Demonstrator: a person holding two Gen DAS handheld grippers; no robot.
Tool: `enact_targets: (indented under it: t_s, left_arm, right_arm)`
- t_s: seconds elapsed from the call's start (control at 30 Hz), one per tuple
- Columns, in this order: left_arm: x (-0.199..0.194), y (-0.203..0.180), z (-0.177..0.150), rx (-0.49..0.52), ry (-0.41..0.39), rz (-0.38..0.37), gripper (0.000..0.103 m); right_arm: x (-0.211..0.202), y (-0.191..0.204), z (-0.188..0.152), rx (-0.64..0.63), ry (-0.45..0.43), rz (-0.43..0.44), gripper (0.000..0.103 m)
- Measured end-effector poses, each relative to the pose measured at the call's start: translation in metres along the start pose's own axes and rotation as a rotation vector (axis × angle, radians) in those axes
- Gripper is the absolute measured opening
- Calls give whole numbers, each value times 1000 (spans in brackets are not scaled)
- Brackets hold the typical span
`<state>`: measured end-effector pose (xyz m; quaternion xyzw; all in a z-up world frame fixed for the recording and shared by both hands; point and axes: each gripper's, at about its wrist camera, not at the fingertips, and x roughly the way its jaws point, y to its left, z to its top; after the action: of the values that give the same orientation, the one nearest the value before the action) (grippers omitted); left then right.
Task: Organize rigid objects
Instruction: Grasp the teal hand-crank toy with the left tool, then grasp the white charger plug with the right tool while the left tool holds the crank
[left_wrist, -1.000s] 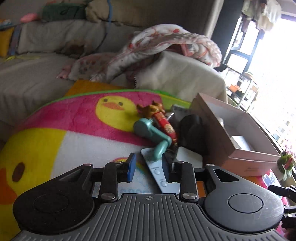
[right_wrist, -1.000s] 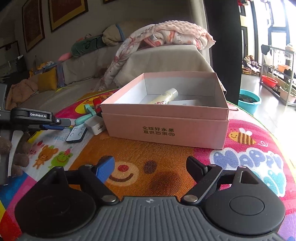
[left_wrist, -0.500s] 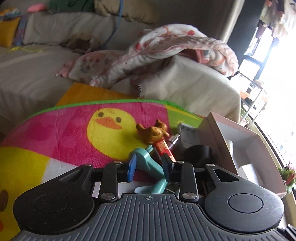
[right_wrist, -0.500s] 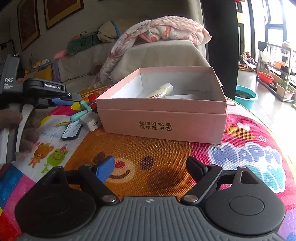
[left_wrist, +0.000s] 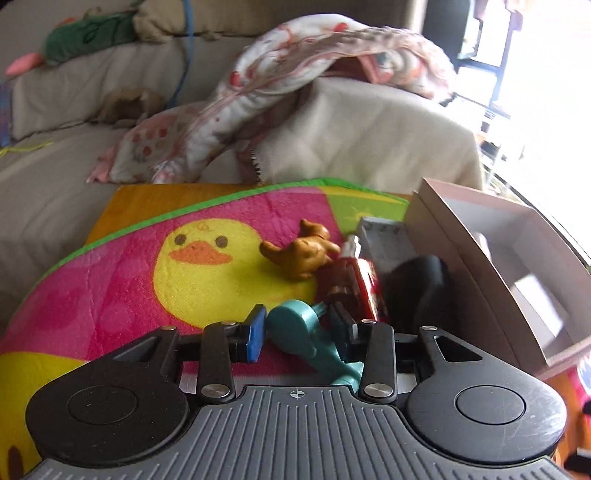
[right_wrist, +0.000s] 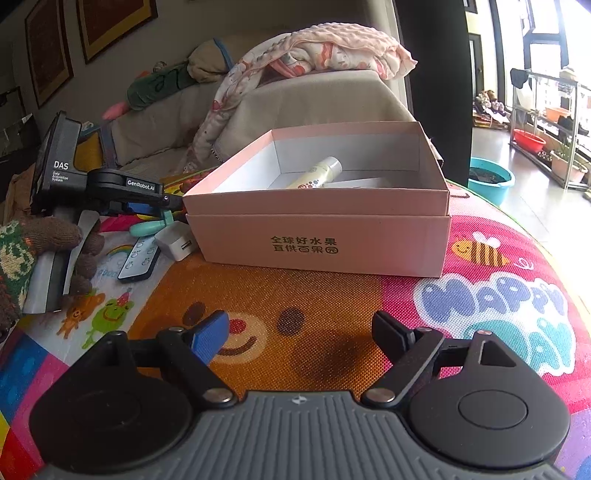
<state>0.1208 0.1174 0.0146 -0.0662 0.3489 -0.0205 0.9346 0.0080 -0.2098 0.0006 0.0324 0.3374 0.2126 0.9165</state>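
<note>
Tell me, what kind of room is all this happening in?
Most likely a family living room. A beige covered sofa draped with a pink patterned blanket stands behind a bright cartoon play mat, framed pictures hang on the wall, and a small brown toy figure lies on the mat.

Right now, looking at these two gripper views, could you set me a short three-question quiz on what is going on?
1. True or false: the left gripper has its fingers on either side of the teal toy.
2. What already lies inside the pink box? A) a cream tube B) a remote C) a charger
3. Fill in: the right gripper is open and holds ____.

Key: 1 true; 2 A, the cream tube; the remote and charger lie outside on the mat; 3 nothing.
</note>
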Motion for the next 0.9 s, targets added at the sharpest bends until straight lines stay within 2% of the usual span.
enact_targets:
  t_s: [0.2, 0.3, 0.47, 0.57, 0.63, 0.77, 0.9]
  left_arm:
    - [-27, 1, -24, 91, 23, -142, 42]
    - [-42, 5, -40, 92, 46, -232, 42]
    - [-73, 9, -68, 96, 68, -305, 42]
    - [-92, 12, -84, 97, 67, -316, 42]
    - [-103, 14, -92, 95, 62, -308, 42]
    - [-119, 13, -105, 107, 45, -287, 42]
    - [-131, 9, -109, 139, 27, -245, 42]
  right_arm:
    - [0, 0, 0, 0, 1, -1, 85]
    - [0, 0, 0, -1, 0, 0, 85]
    - [3, 11, 0, -70, 22, 19, 85]
    - [8, 27, 3, -131, 50, 42, 85]
    - [14, 37, 8, -125, 75, 80, 85]
    - [31, 60, 30, -35, 86, 158, 85]
    - [62, 86, 52, 75, 124, 168, 82]
